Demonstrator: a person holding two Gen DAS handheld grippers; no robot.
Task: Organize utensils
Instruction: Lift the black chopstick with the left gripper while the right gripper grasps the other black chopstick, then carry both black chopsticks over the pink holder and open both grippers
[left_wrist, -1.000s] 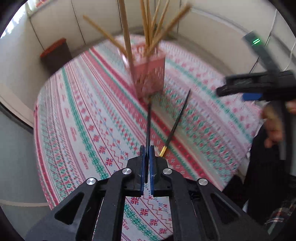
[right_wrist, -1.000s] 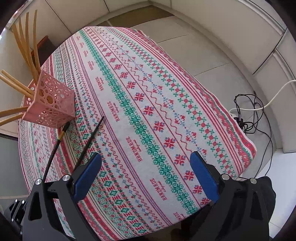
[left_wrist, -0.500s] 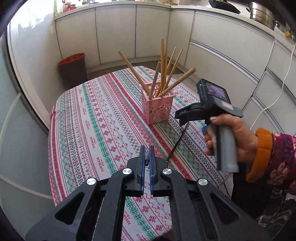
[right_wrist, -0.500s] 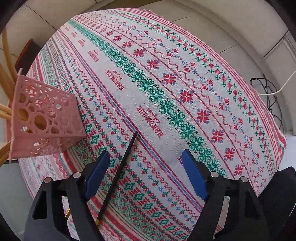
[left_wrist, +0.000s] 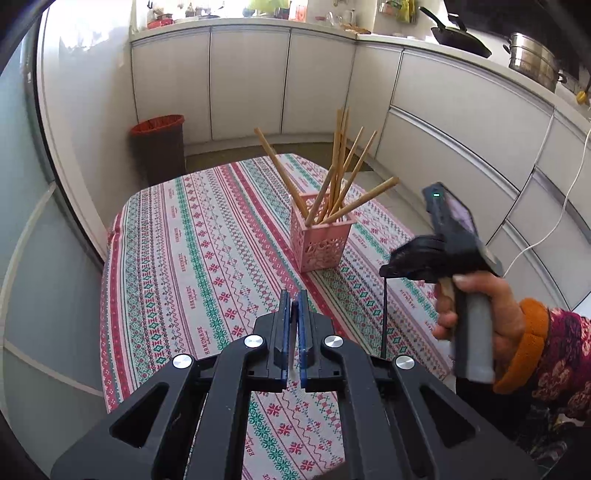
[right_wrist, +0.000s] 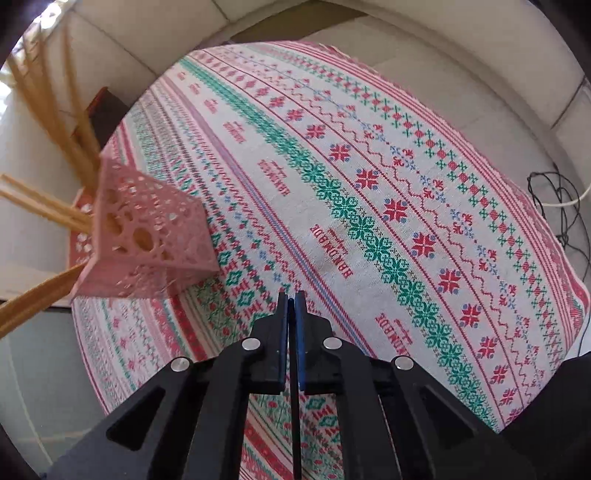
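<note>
A pink lattice holder (left_wrist: 321, 240) with several wooden chopsticks (left_wrist: 341, 162) stands on the patterned tablecloth (left_wrist: 207, 236). My left gripper (left_wrist: 292, 295) is shut on a black chopstick (left_wrist: 293, 334), raised well above the table near its front. My right gripper (right_wrist: 291, 295) is shut on another black chopstick (right_wrist: 295, 406) and holds it just right of the holder (right_wrist: 147, 236). In the left wrist view that chopstick (left_wrist: 384, 317) hangs straight down from the right gripper (left_wrist: 386, 272).
A dark bin with a red rim (left_wrist: 159, 147) stands on the floor beyond the table. White cabinets (left_wrist: 251, 81) line the walls. A black cable (right_wrist: 557, 206) lies on the floor off the table's right edge.
The right gripper came down over the black chopstick lying on the cloth, shut on it and lifted it. The left gripper rose and drew back from the holder with its chopstick.
</note>
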